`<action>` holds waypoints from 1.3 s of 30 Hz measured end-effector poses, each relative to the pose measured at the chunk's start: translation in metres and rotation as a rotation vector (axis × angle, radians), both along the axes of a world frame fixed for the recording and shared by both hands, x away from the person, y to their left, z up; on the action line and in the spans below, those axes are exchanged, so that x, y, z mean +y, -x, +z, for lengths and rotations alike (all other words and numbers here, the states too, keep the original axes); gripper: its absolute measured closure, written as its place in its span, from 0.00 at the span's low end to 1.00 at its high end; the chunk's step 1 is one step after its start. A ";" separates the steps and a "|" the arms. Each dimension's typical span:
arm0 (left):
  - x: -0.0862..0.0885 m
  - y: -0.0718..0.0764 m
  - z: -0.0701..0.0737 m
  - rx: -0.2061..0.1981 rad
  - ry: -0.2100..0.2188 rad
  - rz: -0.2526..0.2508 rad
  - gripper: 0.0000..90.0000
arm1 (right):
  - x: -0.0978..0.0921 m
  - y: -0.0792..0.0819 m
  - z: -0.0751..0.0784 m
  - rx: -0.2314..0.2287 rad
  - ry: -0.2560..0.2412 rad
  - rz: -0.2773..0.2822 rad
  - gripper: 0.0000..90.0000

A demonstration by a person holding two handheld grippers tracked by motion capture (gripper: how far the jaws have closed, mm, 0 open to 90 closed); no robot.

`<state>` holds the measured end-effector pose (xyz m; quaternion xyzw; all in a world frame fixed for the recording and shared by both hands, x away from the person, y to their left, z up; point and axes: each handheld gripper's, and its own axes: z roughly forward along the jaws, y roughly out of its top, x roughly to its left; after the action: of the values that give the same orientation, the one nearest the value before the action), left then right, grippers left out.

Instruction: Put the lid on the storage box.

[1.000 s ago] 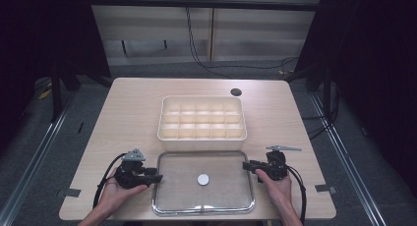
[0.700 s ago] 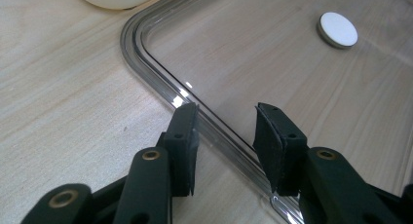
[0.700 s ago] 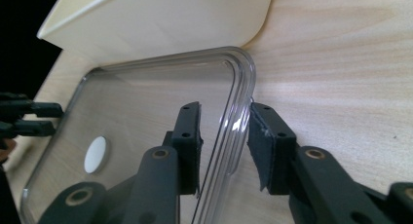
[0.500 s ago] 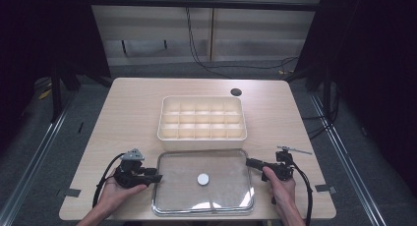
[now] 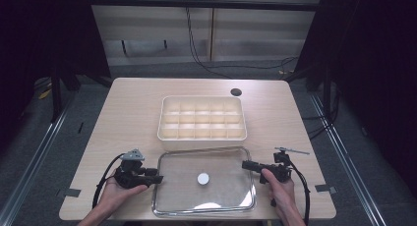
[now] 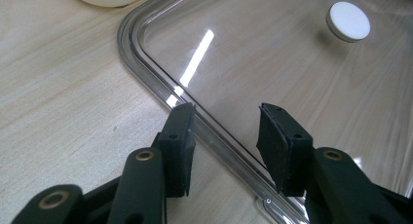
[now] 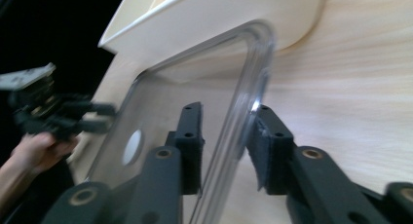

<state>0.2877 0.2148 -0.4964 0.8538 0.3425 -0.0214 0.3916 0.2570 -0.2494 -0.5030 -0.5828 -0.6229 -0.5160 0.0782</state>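
Clear glossy rounded-rectangle lid [image 5: 204,181] at bench [image 5: 128,113] near edge, white round knob [image 5: 203,178], left gripper [image 6: 225,132] and right gripper [image 7: 225,135] wide, jaws straddling opposite rims, cream gridded tray [image 5: 202,118] behind.

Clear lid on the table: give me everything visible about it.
The clear lid is a rounded-corner rectangle of transparent plastic or glass with a raised, ridged rim and a small white round knob at its centre. It lies flat on the wooden table, wood grain showing through, just in front of the cream compartment tray. The left gripper straddles its left rim with open jaws; the right gripper straddles its right rim likewise. Neither has closed on it.
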 end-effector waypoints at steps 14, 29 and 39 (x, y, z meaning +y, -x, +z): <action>0.003 -0.004 -0.001 0.005 0.017 0.022 0.58 | 0.003 -0.002 0.004 -0.016 -0.021 0.057 0.79; 0.003 -0.006 -0.001 0.027 0.044 0.049 0.37 | 0.003 0.003 0.010 -0.081 -0.053 0.041 0.84; -0.004 -0.004 -0.002 0.076 0.083 0.025 0.38 | 0.003 0.005 0.014 -0.097 -0.043 0.045 0.84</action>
<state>0.2920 0.2112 -0.4980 0.8310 0.3665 -0.0629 0.4136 0.2516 -0.2462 -0.4892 -0.5410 -0.6277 -0.5552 0.0719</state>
